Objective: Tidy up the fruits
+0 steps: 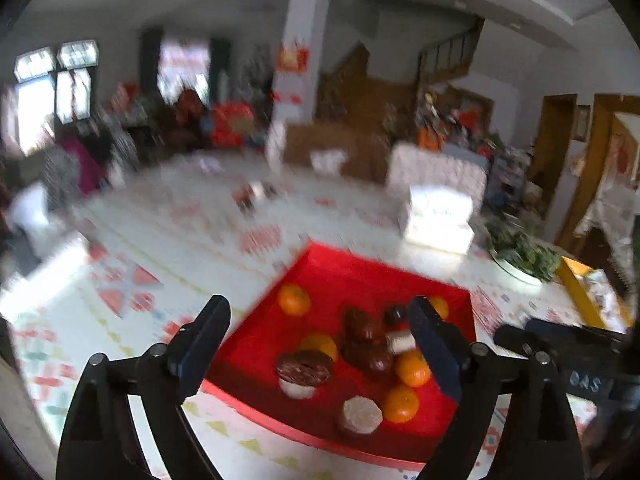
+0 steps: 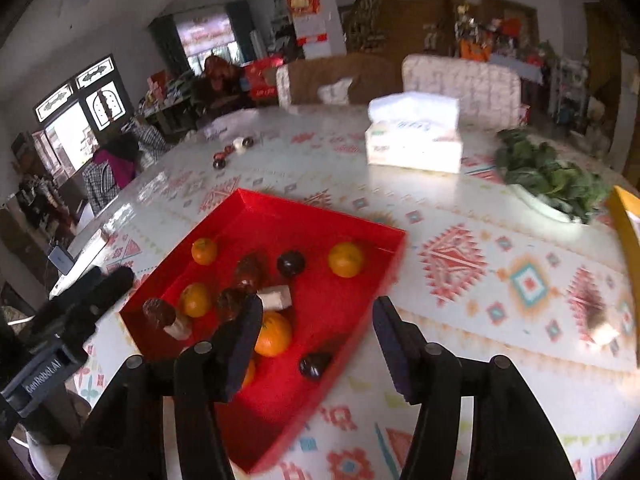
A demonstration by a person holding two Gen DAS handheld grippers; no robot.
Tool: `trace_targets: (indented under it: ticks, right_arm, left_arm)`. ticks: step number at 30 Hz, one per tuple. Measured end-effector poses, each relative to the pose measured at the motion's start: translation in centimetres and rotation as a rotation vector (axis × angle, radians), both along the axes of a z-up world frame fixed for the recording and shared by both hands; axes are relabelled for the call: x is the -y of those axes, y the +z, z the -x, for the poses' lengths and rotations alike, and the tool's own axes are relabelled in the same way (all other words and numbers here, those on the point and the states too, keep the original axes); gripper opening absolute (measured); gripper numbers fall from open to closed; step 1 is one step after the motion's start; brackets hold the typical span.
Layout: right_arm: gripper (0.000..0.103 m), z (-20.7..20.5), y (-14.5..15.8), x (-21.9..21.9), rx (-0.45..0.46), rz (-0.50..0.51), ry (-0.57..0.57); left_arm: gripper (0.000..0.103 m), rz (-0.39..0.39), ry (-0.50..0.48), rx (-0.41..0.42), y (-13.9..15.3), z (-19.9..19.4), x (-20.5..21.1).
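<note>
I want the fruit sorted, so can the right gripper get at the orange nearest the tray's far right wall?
Probably yes. The right gripper is open and empty, and that orange sits apart in the red tray, nothing over it.

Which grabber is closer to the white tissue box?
Probably the right gripper: its view shows the tissue box closer, beyond the red tray. The left gripper sits farther left, over the tray.

The left tool (image 1: 318, 348) is matte black, with two angular arms jointed by round, grey-capped pins and ending in flat, dark navy pads (image 1: 434, 350). The right tool (image 2: 316, 354) is built alike: black linkages, round pin heads, and dark blue-black pads (image 2: 390, 350). Each view shows the other tool's dark body, which bears pale lettering.
</note>
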State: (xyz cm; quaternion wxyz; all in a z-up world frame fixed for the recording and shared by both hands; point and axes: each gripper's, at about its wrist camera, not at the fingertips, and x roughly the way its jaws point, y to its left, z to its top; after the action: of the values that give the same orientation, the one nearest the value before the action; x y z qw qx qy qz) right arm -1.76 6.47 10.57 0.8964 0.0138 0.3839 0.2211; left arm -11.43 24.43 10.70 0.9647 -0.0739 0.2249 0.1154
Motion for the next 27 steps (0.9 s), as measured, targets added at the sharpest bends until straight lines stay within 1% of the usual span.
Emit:
trace_targets:
  ticks: [1,2,3,4,5,8,11,16,18,21,27]
  right_arm:
    - [0.063,0.9,0.3,0.5,0.018,0.004,-0.009]
    - [0.063,1.6,0.5,1.0,0.034,0.009,-0.015]
    - [0.064,2.4,0.7,1.5,0.052,0.017,-0.024]
    - [0.064,3.2,0.8,1.9,0.069,0.021,-0.034]
    - [0.067,3.9,1.0,2.5,0.084,0.02,-0.044]
    - [0.071,6.0,1.4,4.1,0.109,-0.01,-0.063]
    - [0.073,7.9,1.4,5.2,0.114,-0.03,-0.08]
    - [0.075,10.5,0.9,6.5,0.128,-0.045,-0.117]
    - [0.078,11.4,0.6,6.9,0.125,-0.056,-0.122]
    - [0.081,12.4,0.1,6.8,0.127,-0.058,-0.113]
    - [0.081,13.8,-0.7,5.6,0.144,-0.004,-0.094]
  left_arm:
    - [0.098,-0.066,0.04,0.038,0.9,1.1,1.3]
    - [0.103,-0.105,0.067,0.063,1.5,1.8,1.9]
    - [0.103,-0.14,0.089,0.092,2.1,2.5,2.6]
    - [0.103,-0.183,0.109,0.139,2.9,3.7,3.9]
    - [0.103,-0.205,0.116,0.171,3.4,4.7,4.7]
    - [0.103,-0.231,0.114,0.23,4.5,6.7,6.8]
    - [0.103,-0.225,0.108,0.257,5.2,8.3,8.2]
    - [0.103,-0.232,0.155,0.25,4.5,10.0,9.7]
    - [0.103,-0.244,0.174,0.225,3.9,10.3,9.9]
    - [0.103,-0.246,0.163,0.179,3.3,10.5,10.0]
    - [0.103,-0.141,0.111,0.085,2.3,9.8,8.8]
